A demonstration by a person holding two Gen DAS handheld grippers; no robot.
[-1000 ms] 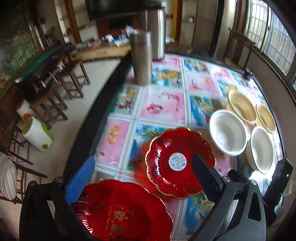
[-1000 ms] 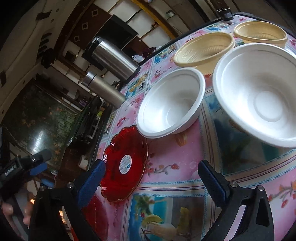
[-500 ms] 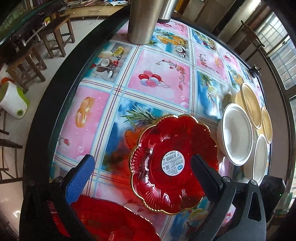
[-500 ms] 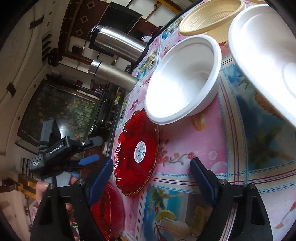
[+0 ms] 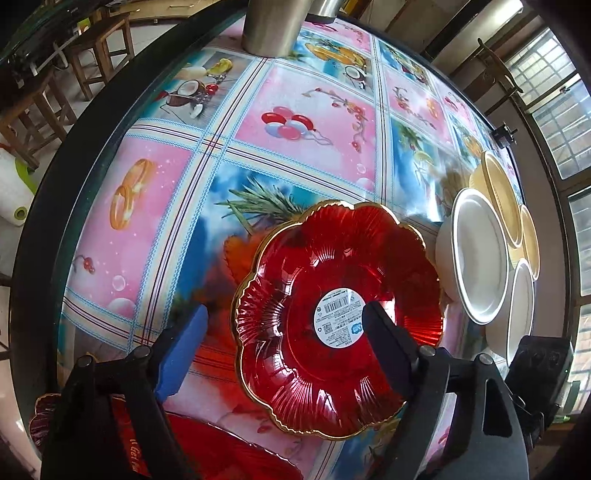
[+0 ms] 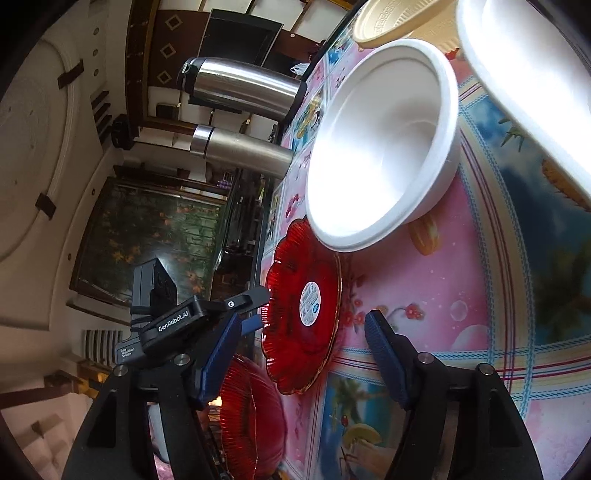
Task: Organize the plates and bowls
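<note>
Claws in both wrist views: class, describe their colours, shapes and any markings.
Each claw, left claw and right claw, has a black angular frame with silver bolts and two blue-padded fingers. Seen from the right wrist view, the left claw's body bears white "GenRobot.AI" lettering.

The left wrist view looks steeply down, close above the bench; the right wrist view, rolled sideways, skims it low; both share the labelled red plate.

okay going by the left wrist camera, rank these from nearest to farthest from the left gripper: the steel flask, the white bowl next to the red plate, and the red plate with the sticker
From the left gripper:
1. Red plate with the sticker, directly under the open fingers.
2. White bowl, just right of the plate.
3. Steel flask, far across the table at the top edge.
</note>
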